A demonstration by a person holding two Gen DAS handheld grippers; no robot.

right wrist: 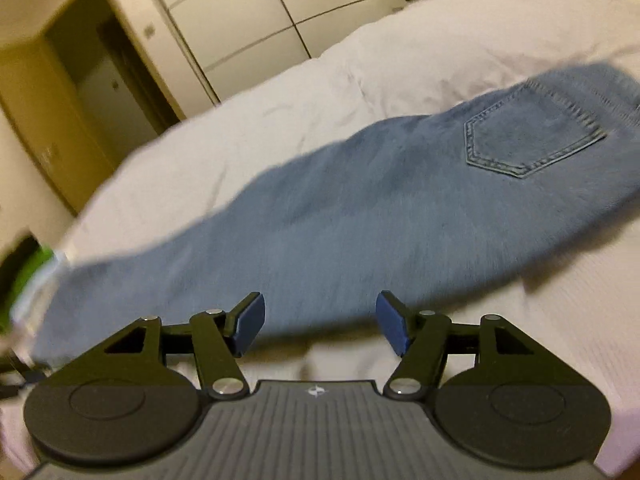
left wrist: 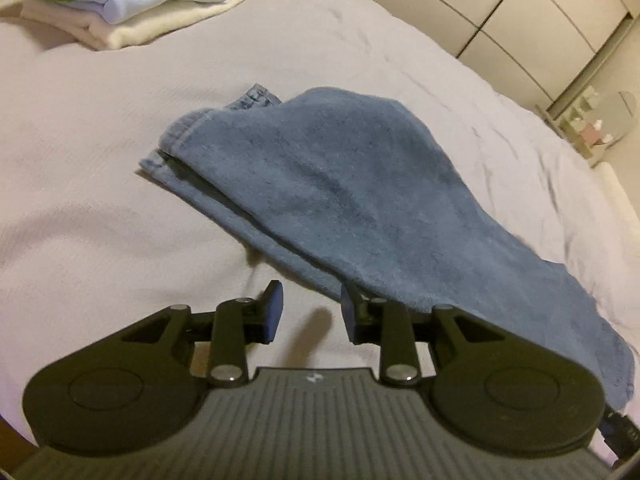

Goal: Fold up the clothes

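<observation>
Pale bed sheet (left wrist: 100, 168); folded blue denim jeans (left wrist: 340, 184) heavy, limp. Both tools, left (left wrist: 310, 310) and right (right wrist: 320, 324), apart, empty. We'd grip the thick hem edge.

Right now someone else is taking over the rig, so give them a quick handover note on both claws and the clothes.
Left claw: open, empty, its right finger at the edge of the jeans.
Right claw: open, empty, at the near edge of the jeans.
Jeans lie lengthwise on the bed, back pocket up, one end already doubled over.
Done: green, blue and white pieces sit in a folded stack at the bed's far corner.
Left: finish folding the jeans.
</observation>
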